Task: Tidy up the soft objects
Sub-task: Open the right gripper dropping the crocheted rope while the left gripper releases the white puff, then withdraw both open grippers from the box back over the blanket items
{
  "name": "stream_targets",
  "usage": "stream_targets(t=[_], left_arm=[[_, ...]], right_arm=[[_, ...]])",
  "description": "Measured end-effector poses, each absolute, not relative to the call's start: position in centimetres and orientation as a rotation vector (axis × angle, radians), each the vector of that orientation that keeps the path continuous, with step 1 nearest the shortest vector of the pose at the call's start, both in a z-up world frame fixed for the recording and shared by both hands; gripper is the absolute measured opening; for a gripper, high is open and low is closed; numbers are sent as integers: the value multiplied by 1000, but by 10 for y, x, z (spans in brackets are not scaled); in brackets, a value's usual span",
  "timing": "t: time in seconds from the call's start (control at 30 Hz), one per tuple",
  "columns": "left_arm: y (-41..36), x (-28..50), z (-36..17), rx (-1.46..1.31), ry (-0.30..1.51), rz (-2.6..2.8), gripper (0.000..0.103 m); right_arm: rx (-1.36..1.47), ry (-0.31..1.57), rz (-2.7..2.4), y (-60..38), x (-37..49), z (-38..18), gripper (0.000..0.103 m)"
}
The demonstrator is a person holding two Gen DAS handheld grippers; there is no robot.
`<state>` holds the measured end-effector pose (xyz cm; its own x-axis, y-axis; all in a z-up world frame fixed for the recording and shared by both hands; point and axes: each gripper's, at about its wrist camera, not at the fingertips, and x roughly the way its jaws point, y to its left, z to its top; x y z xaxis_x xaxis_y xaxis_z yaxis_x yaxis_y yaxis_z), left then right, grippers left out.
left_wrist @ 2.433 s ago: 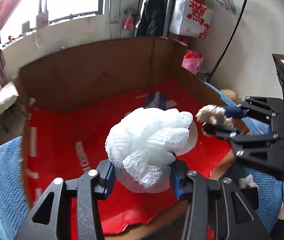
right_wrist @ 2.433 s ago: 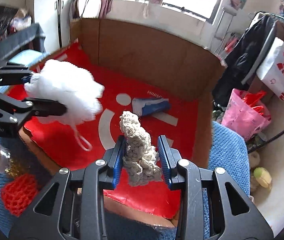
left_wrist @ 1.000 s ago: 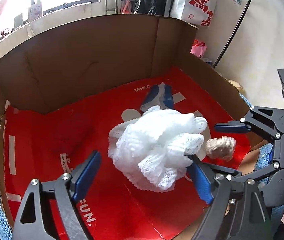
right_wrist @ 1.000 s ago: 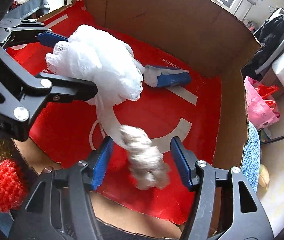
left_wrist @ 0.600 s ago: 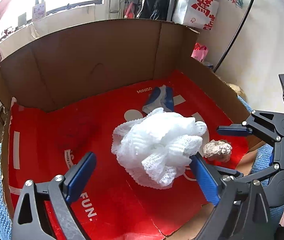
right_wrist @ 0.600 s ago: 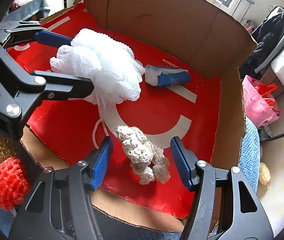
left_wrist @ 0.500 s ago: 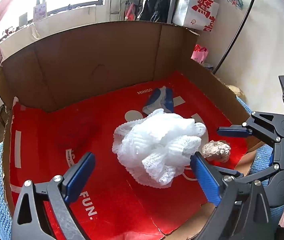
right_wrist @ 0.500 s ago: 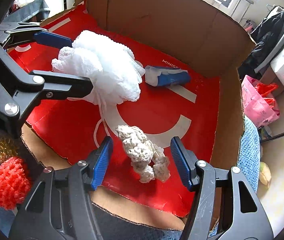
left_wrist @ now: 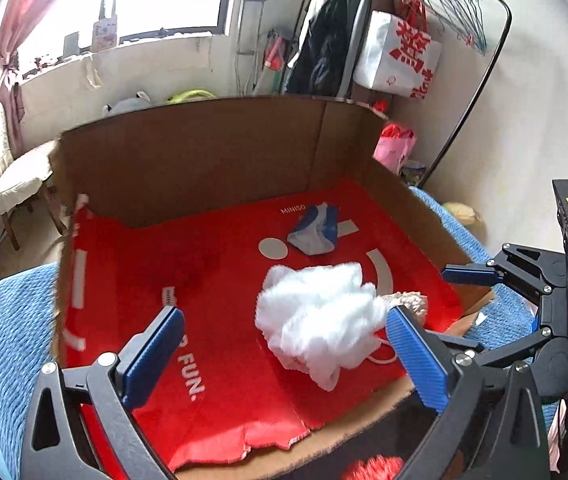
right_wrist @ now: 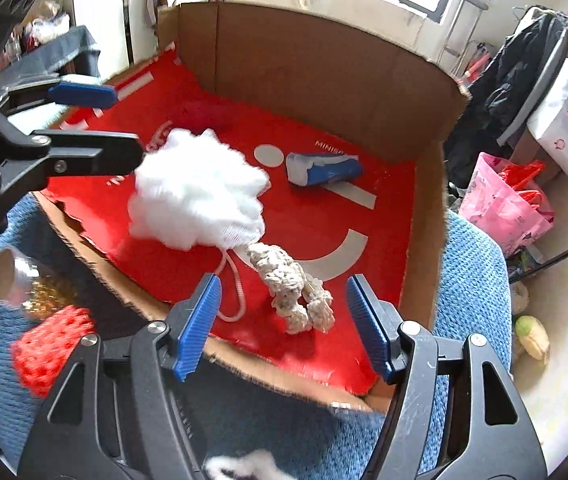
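I see a fluffy white mesh bath pouf, a beige knotted rope piece, and a brown cardboard box lined red.

Left wrist view: we look steeply down from close above the near edge of the cardboard box, far wall at 12 o'clock. Right wrist view: same close, downward angle. Both views share the box's red floor.

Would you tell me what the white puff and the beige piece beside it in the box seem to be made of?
White puff: likely gathered nylon mesh, matte; a netted weave and a cord loop show. Beige piece: probably braided cotton rope, dull and fuzzy, with visible knotted strands.
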<state>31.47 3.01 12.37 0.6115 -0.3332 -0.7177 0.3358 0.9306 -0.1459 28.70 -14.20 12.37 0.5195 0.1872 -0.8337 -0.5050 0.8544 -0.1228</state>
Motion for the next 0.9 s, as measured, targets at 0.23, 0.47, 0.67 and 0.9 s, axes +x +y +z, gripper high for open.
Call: stream_targets(t=[0.23, 0.47, 0.67, 0.9], left_arm=[[53, 266, 147, -51, 757, -319, 103], [72, 203, 164, -79, 654, -270, 103], [86, 150, 173, -104, 574, -245, 103], [89, 92, 165, -100, 506, -204, 103]], right_arm=[[-297, 859, 420, -159, 255, 155, 73], [-221, 764, 413, -180, 210, 180, 79], [-164, 695, 388, -199, 167, 190, 80], [-107, 635, 357, -217, 116, 190, 88]])
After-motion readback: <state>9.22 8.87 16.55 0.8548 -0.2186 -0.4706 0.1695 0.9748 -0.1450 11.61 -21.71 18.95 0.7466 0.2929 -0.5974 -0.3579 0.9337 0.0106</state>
